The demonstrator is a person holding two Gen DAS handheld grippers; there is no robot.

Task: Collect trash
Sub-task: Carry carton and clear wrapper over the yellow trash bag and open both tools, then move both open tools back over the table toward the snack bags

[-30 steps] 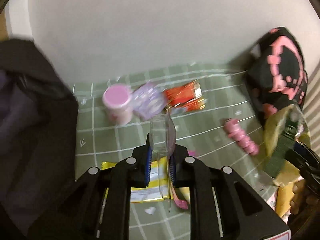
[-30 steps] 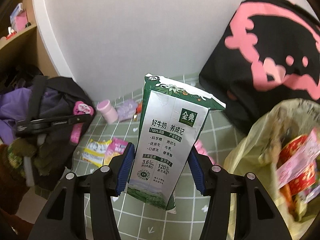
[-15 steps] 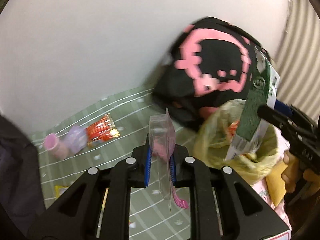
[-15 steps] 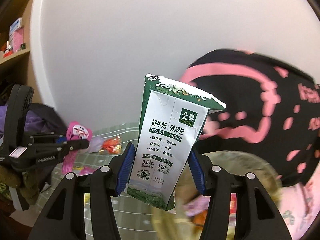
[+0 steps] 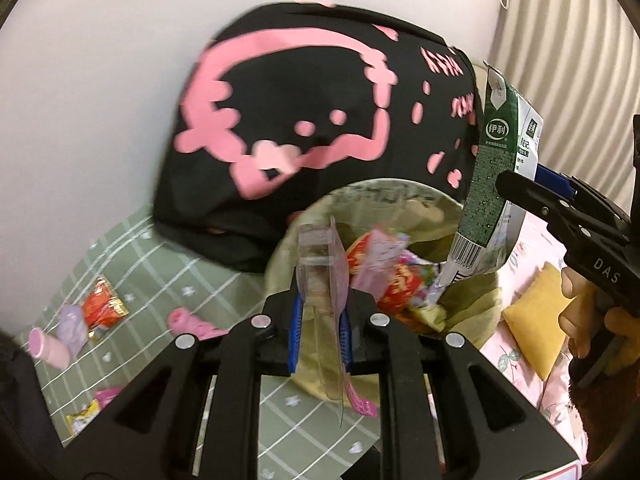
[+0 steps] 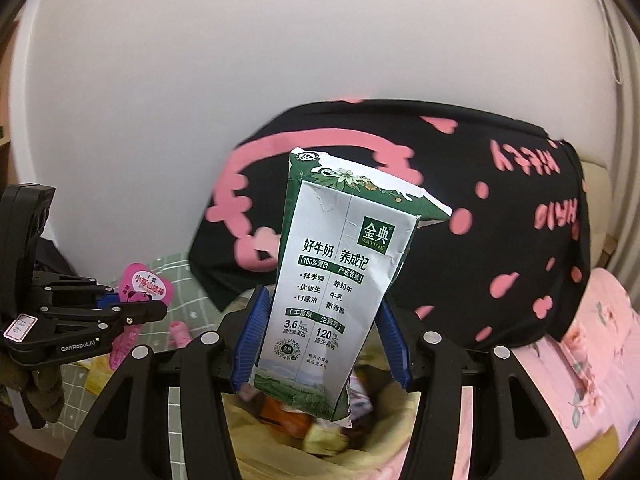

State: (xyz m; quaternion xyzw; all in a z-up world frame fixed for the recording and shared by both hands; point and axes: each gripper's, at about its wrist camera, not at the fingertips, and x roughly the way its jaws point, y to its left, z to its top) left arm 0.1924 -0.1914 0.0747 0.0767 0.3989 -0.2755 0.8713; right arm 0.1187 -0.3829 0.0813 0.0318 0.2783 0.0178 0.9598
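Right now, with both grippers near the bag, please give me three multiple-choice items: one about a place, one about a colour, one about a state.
1. Where is the milk carton?
A. lying on the green checked sheet
B. held above the open trash bag
C. inside the bag

2. What colour is the print on the black cushion?
A. pink
B. yellow
C. blue

3. How is the left gripper?
A. open and empty
B. shut on the clear plastic package
C. shut on a small bottle

Answers:
1 B: the right gripper clamps it over the bag's mouth.
2 A: pink shapes and letters show.
3 B: its blue pads pinch the thin package.
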